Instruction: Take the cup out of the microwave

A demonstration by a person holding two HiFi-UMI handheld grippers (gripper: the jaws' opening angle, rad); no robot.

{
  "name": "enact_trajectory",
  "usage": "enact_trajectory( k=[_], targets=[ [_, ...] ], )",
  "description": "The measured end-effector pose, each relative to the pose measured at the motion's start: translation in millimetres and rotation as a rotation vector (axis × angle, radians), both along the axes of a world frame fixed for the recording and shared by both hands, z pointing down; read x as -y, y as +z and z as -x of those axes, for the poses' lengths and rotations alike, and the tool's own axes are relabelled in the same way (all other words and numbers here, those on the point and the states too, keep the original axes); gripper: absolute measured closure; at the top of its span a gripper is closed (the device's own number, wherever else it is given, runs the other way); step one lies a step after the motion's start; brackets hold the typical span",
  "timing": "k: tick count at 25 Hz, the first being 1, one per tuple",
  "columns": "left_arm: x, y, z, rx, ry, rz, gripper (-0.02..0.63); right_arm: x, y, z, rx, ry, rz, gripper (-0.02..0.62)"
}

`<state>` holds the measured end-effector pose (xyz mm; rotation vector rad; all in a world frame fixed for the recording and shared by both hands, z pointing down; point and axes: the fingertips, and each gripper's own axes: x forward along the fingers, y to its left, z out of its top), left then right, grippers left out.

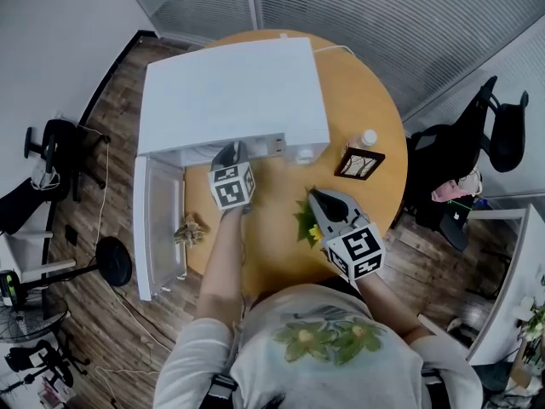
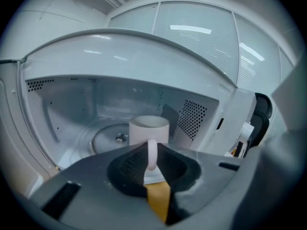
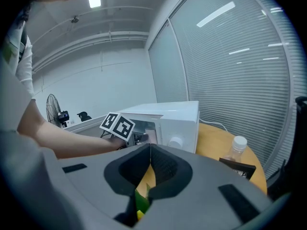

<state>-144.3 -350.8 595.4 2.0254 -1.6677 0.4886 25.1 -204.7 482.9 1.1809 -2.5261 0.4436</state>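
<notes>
A white cup point(image 2: 148, 127) stands inside the open white microwave point(image 1: 230, 83), just in front of the glass turntable point(image 2: 108, 138). My left gripper point(image 2: 151, 153) reaches into the oven's opening, and its jaws are shut on the cup's handle, which shows as a thin upright loop between the dark pads. In the head view the left gripper point(image 1: 230, 153) is at the oven's mouth and the cup is hidden. My right gripper point(image 1: 315, 198) hovers over the table right of the oven, apart from the cup. Its fingertips meet and it holds nothing, as the right gripper view point(image 3: 150, 146) shows.
The microwave door point(image 1: 157, 220) hangs open to the left. On the round wooden table point(image 1: 375, 100) are a small bottle point(image 1: 368, 138), a dark framed picture point(image 1: 358, 164), a yellow-green plant point(image 1: 306, 221) under the right gripper and a small brown thing point(image 1: 191, 228). Office chairs stand around.
</notes>
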Motion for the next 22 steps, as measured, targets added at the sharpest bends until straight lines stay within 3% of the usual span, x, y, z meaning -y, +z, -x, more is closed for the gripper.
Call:
enact_trajectory(
  k=[22],
  targets=[
    [-35, -21, 10, -0.019, -0.017, -0.061, 0.552, -20, -12, 2, -0.004, -0.008, -0.028, 0.578]
  ],
)
